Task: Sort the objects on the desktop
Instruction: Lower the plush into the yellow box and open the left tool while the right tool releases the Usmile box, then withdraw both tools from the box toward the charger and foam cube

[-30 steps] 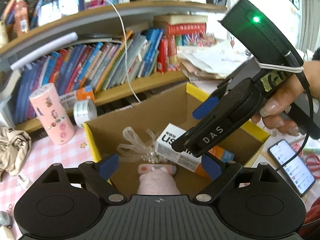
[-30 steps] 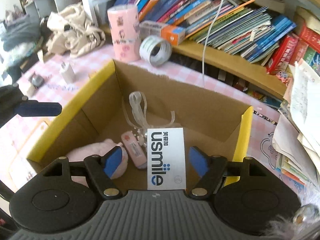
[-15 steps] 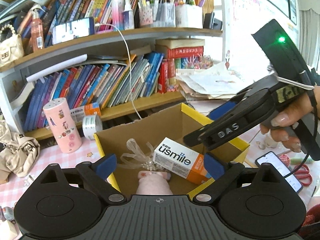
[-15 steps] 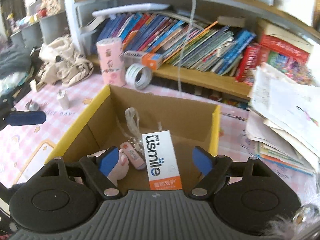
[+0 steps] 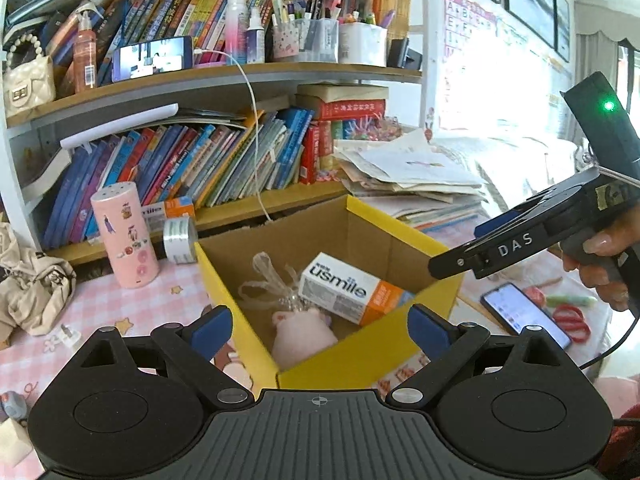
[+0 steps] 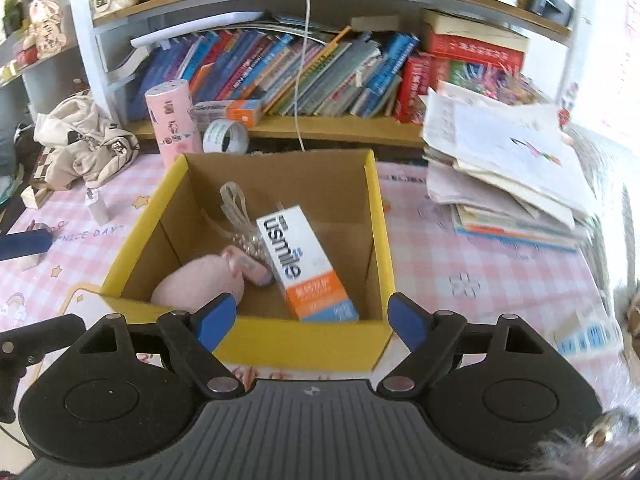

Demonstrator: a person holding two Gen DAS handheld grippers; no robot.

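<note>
Near: my left tongs [image 5: 320, 330] and right tongs [image 6: 312, 320] both stand wide, holding nothing, above the near rim of the cardboard box [image 6: 378, 216]. Middle: a pink plush toy [image 6: 200, 286], a toothpaste carton [image 6: 300, 260] and a ribboned bag [image 6: 236, 208] lie inside, below both tongs. Far: a tape roll [image 6: 226, 138] stands loose on the desk. I judge a drop just finished or sorting ended; which, the views cannot settle.

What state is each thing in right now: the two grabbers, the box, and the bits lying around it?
Left gripper: jaws open, empty.
Right gripper: jaws open, empty.
Cardboard box: open-topped, holding items.
Usmile box: closed, lying in the cardboard box.
Pink plush toy: lying in the cardboard box.
Tape roll: standing on edge outside it.
Phone: flat on table, screen lit.
</note>
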